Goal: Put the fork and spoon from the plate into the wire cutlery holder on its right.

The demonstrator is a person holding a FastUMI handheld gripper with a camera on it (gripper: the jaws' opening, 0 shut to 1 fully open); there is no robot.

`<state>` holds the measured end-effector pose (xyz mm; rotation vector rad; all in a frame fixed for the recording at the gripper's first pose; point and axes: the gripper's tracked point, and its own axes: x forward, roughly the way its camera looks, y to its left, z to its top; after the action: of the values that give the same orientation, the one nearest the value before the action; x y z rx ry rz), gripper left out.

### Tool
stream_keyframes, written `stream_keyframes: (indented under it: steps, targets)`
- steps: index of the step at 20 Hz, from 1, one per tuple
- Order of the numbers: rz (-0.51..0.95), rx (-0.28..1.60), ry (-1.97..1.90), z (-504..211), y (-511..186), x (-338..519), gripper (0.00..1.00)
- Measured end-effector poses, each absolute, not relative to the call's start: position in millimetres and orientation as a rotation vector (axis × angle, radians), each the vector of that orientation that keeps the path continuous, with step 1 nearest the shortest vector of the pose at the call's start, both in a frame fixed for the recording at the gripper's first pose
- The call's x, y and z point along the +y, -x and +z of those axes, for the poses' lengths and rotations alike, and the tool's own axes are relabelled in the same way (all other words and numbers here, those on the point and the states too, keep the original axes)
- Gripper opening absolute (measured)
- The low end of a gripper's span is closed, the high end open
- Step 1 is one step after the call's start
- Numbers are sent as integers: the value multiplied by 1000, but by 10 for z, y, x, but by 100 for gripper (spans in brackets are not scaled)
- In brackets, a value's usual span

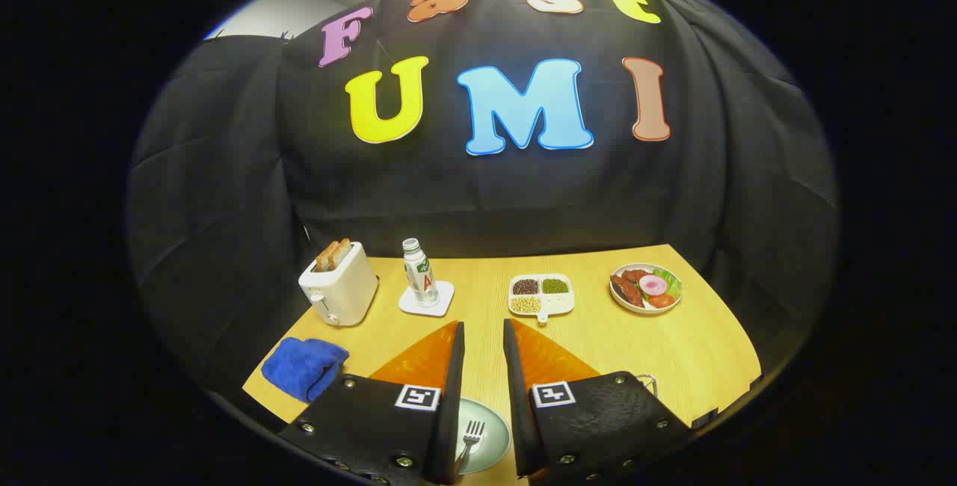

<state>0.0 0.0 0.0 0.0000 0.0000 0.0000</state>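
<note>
— Steel fork (471, 437) lies on the pale green round plate (490, 434), low between the spread fingers of the gripper (484, 336); nothing is pinched.

— Then I'd drop straight down, straddle the handle, and close. The wire cutlery holder (647, 381) just peeks out behind the right finger.

Your fingers (484, 336) stand parted above the plate (490, 445); fork (471, 437) on it. Beyond plate: toaster (340, 284) far left, bottle (420, 273), tray (541, 295), dish (645, 288) rightward.

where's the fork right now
The fork lies on the pale plate low in the gripper view, in the gap between the open fingers, touched by neither.
</note>
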Motion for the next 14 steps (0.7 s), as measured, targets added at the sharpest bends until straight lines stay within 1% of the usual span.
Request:
stream_keyframes:
  steps: [10,14]
  targets:
    - [42,359,-51,-1177,-241,97,31]
    - [60,537,-105,-1752,-231,196,31]
